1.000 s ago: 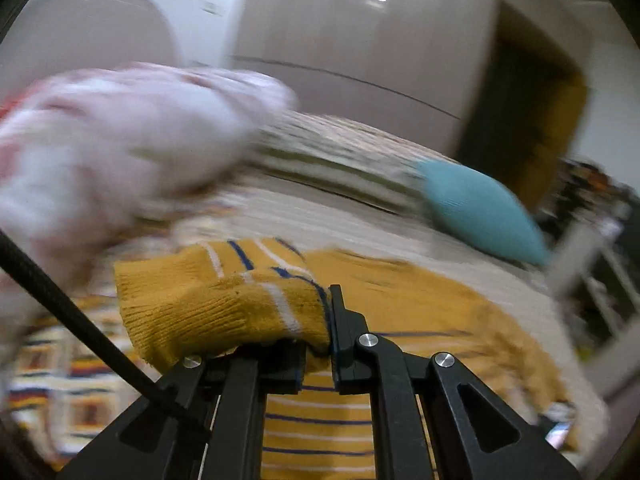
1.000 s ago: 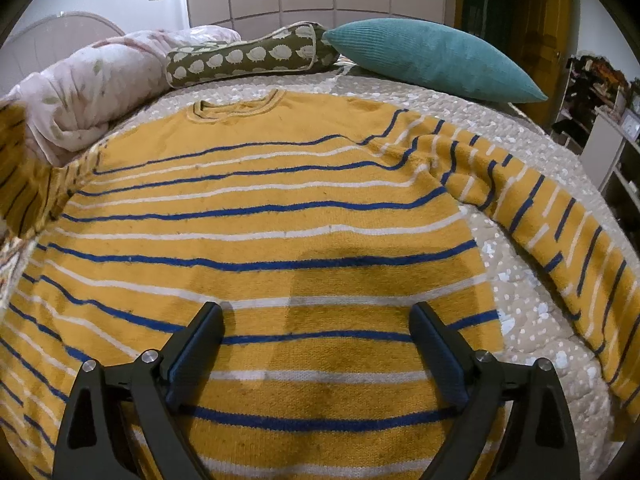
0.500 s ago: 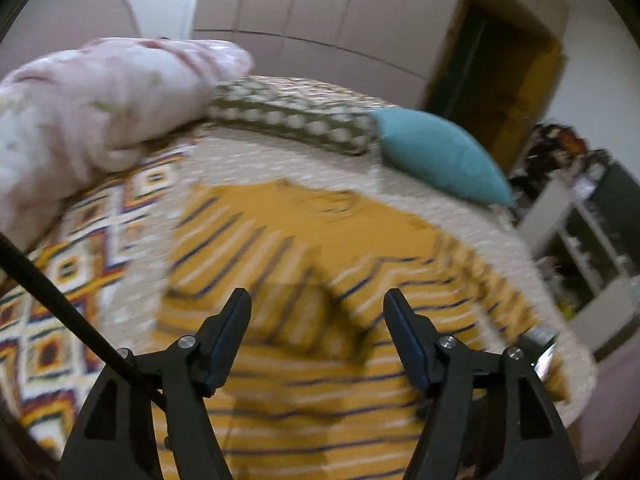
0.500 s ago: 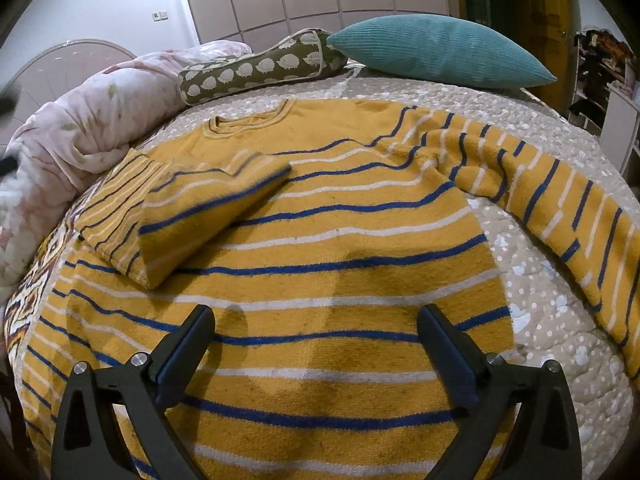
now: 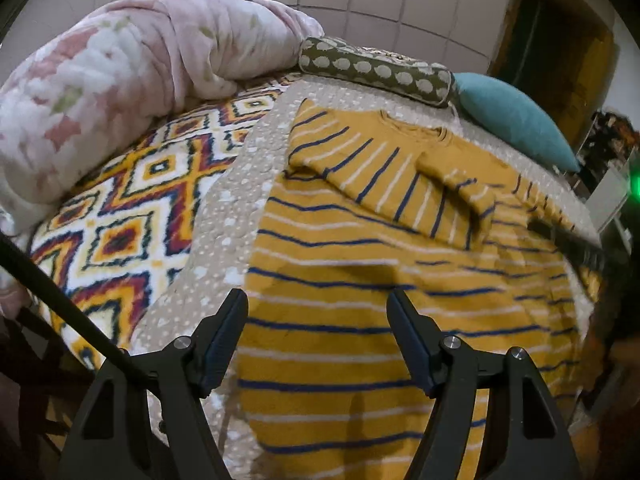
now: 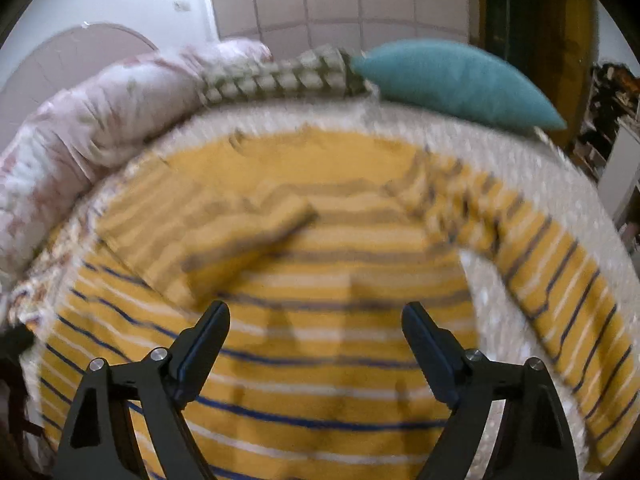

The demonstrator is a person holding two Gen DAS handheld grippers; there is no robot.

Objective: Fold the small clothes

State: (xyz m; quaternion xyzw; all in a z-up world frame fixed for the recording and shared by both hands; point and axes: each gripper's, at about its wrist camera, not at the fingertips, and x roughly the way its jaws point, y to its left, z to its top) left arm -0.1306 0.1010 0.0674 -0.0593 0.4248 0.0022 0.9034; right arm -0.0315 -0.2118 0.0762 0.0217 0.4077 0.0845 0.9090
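A mustard-yellow sweater (image 5: 360, 312) (image 6: 320, 368) with blue and white stripes lies flat on the bed. Its left sleeve (image 5: 384, 176) (image 6: 224, 236) is folded across the chest. The other sleeve (image 6: 560, 280) stretches out to the right. Over the sweater's lower left edge hangs my left gripper (image 5: 316, 332), open and empty. Above the lower body of the sweater, my right gripper (image 6: 316, 344) holds nothing, its jaws wide apart and closing a little. The right wrist view is blurred.
A pink floral duvet (image 5: 120, 92) is heaped at the left. A patterned blanket (image 5: 132, 216) lies beside the sweater. A spotted bolster (image 5: 376, 70) and a teal cushion (image 5: 516, 120) lie at the head of the bed. Shelves (image 5: 612, 192) stand at the right.
My left gripper let go of the sleeve cuff, which now lies folded across the chest, and moved down toward the sweater's lower left edge. My right gripper rose a little.
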